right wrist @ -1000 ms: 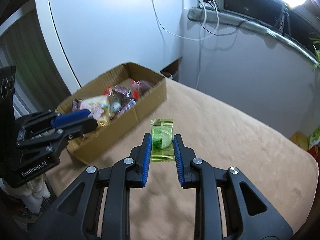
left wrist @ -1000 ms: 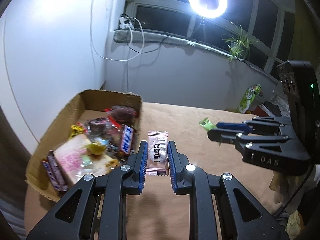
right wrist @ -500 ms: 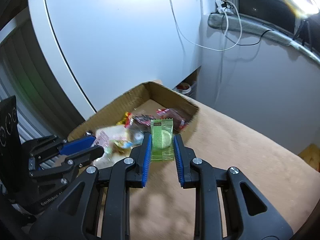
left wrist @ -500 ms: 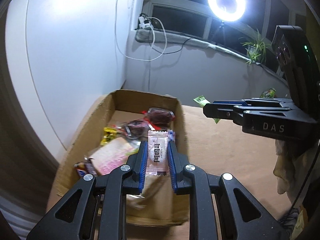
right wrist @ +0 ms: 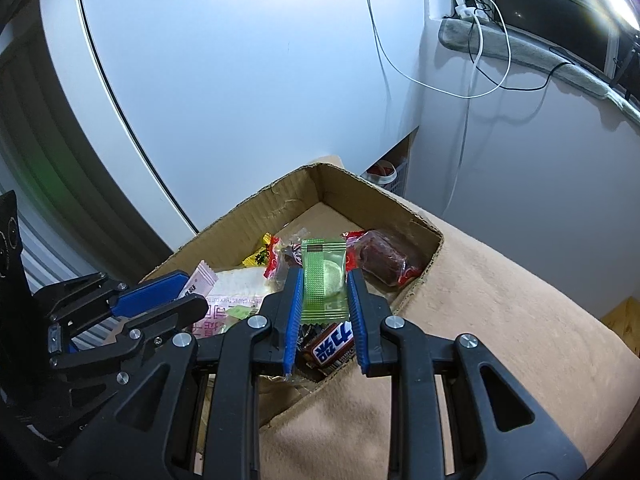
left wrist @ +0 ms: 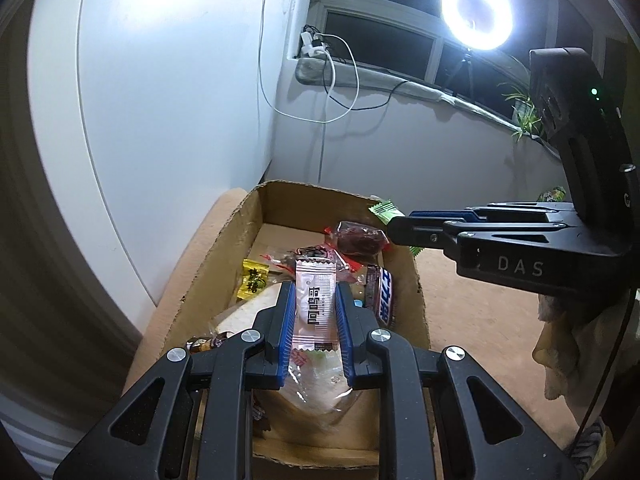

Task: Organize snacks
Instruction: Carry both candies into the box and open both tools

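Note:
My left gripper (left wrist: 315, 294) is shut on a pale pink snack packet (left wrist: 314, 308) and holds it above the open cardboard box (left wrist: 224, 252). My right gripper (right wrist: 323, 278) is shut on a green snack packet (right wrist: 323, 280), also over the box (right wrist: 280, 196), nearer its far end. In the left wrist view the right gripper (left wrist: 404, 226) comes in from the right with the green packet (left wrist: 385, 210) sticking out of it. In the right wrist view the left gripper (right wrist: 176, 294) sits at the lower left with the pink packet (right wrist: 200, 280). The box holds several wrapped snacks.
The box stands on a tan cloth-covered surface (right wrist: 500, 320) close to a white wall (left wrist: 180, 100). Inside lie a dark red packet (right wrist: 386, 260), a chocolate bar (right wrist: 332, 344) and a yellow packet (left wrist: 253, 283). White cables (left wrist: 336, 92) hang from a sill; a ring light (left wrist: 476, 14) glares.
Both grippers have carried their packets leftward from over the tan cloth to above the cardboard box. The box has grown larger in both views. Neither grip has changed.

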A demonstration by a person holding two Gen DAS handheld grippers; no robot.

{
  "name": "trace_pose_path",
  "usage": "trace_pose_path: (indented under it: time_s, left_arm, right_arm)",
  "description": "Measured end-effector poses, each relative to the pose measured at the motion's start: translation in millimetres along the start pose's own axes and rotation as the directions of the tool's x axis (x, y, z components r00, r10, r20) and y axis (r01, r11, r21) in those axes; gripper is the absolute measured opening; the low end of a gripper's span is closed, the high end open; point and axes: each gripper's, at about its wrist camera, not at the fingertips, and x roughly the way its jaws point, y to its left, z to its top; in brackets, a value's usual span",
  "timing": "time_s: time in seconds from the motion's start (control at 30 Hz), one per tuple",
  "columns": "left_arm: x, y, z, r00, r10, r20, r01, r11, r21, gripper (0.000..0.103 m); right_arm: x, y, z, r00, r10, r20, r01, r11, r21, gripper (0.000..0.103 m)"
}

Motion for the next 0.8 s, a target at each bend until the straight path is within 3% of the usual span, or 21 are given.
trace_pose_path:
  time_s: [0.37,0.47,0.6,0.8]
  left_arm:
    - [-1.5,6.1,0.0,0.999,0.036,0.004,-0.036,0.999,-0.016,0.019]
    - [-3.6,6.5,0.4,0.999,0.042,0.006,-0.042,0.999,-0.023,0.02]
    - [-7.2,5.3,-0.4,0.998,0.053,0.015,-0.052,0.998,-0.019,0.032]
    - [-14.5,3.2,-2.6,0.998,0.056,0.029,-0.055,0.998,-0.032,0.032]
  right_arm:
    - [3.5,8.7,4.1,1.0,-0.012,-0.016,0.011,0.999,-0.041,0.023]
    - [0.2,9.3,4.4,1.0,-0.02,-0.007,0.02,0.999,-0.045,0.027]
    - [-5.3,10.3,2.9,1.0,-0.024,0.006,0.025,0.998,-0.05,0.042]
    - [-21.5,6.5,-3.3,0.999,-0.02,0.033,0.021,0.999,-0.031,0.042]
